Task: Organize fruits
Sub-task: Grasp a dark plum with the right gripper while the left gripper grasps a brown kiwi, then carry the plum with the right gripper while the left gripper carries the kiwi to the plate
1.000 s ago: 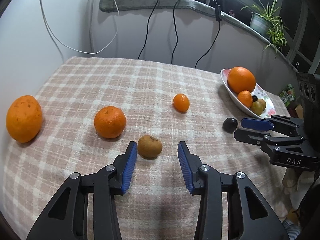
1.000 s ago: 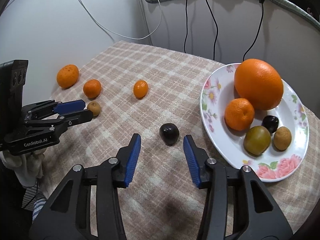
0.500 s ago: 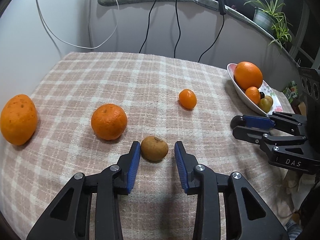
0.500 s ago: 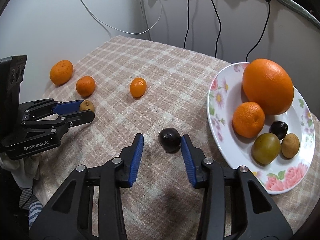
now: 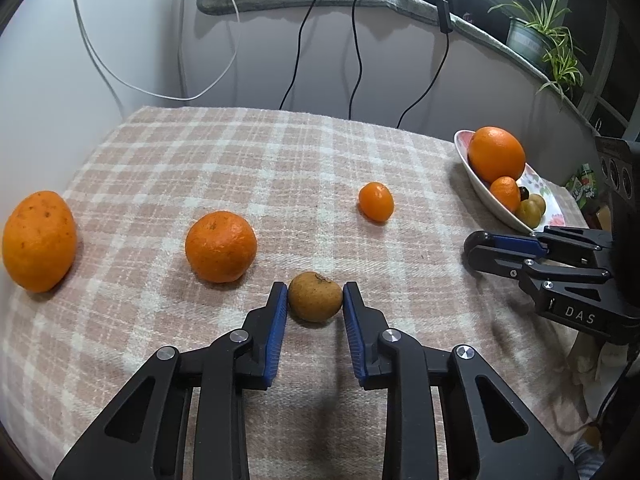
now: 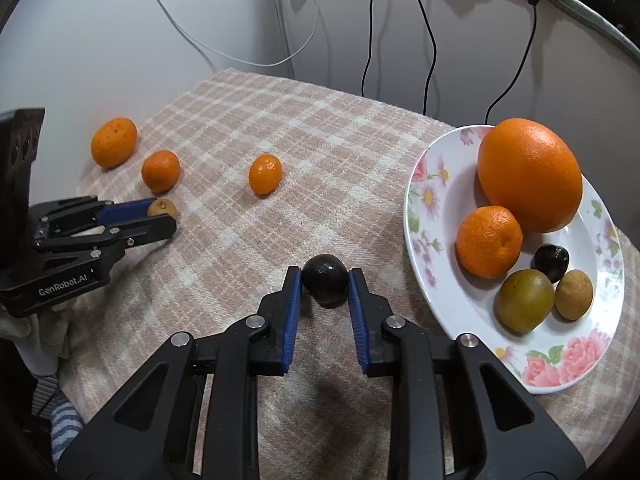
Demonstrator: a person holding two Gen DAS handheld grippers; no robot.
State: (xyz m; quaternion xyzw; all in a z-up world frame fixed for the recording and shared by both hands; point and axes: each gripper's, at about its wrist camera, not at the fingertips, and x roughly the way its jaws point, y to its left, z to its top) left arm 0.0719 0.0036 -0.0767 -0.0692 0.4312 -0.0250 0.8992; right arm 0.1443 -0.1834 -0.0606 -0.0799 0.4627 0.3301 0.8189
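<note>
While each gripper (image 5: 315, 298) (image 6: 324, 280) clamps one small fruit, three oranges (image 5: 220, 246) lie loose and five fruits fill the plate (image 6: 448, 300).

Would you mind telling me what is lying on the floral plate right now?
On the floral plate lie a large orange, a mandarin, a dark plum, a greenish fruit and a small brown fruit. Anything behind the large orange is hidden.

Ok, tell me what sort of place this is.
Probably a room in a home: a table under a checked cloth, a flowered plate of fruit, and a potted plant on a ledge with trailing cables.
</note>
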